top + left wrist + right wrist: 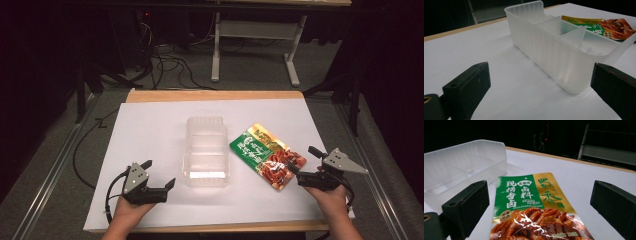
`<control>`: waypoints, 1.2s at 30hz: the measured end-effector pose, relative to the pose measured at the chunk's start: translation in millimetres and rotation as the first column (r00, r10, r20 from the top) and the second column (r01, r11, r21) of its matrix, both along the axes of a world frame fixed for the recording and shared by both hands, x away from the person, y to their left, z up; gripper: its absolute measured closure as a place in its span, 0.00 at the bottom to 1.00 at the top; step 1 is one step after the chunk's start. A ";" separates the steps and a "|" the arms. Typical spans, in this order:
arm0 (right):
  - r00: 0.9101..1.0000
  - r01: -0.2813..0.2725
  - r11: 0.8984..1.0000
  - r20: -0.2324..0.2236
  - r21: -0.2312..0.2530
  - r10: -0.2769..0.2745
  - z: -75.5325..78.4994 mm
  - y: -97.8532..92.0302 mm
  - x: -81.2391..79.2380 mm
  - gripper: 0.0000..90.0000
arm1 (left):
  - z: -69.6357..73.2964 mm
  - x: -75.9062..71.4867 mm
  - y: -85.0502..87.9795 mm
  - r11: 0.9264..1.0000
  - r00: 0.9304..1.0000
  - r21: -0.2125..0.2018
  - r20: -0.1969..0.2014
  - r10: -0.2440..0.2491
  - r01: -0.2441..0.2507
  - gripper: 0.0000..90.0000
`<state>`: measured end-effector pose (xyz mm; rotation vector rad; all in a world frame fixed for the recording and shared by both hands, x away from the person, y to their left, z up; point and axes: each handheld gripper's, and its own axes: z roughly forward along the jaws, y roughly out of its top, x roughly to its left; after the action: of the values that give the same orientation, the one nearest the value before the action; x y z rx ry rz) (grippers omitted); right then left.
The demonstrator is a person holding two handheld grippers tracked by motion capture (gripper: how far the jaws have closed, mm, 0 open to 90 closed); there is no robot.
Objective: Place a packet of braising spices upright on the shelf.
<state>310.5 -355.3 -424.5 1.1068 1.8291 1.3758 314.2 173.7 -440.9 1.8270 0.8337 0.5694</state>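
Resting flat on the white table surface [150, 130] is a clear plastic container [205, 151], long and narrow, standing upright near the middle with its open top facing up. In the left gripper view the container [554, 53] shows internal partition walls that divide it into compartments; nothing is visible inside those that can be seen. Just beside the container, toward the person's right, lies a flat food packet [267, 155] printed green and gold at its far end and red-brown at its near end; whether its edge touches the container cannot be told. In the right gripper view the packet [534, 207] lies face up with green lettering panel and a picture of braised food. The left gripper [160, 175] is held in the person's left hand [131, 210] near the front edge of the table, left of the container, its jaws spread apart with nothing between them; the container's near corner sits ahead of them, apart from both. The right gripper [304, 160] is held in the right hand [331, 197] at the packet's near right side, jaws likewise spread wide, the packet's near end lying on the table between and below them, not clamped. A wooden table edge [215, 95] borders the white surface at the far side.
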 end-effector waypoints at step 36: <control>0.926 0.173 0.985 -0.336 -0.022 -0.170 -39.3 -33.8 51.5 0.41 | -2.2 3.2 -0.3 1.000 1.000 -0.002 -0.009 0.005 -0.005 0.01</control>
<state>362.1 -389.1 -463.9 1.5467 1.9036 1.1459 317.4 173.4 -443.0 1.8279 0.8447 0.5632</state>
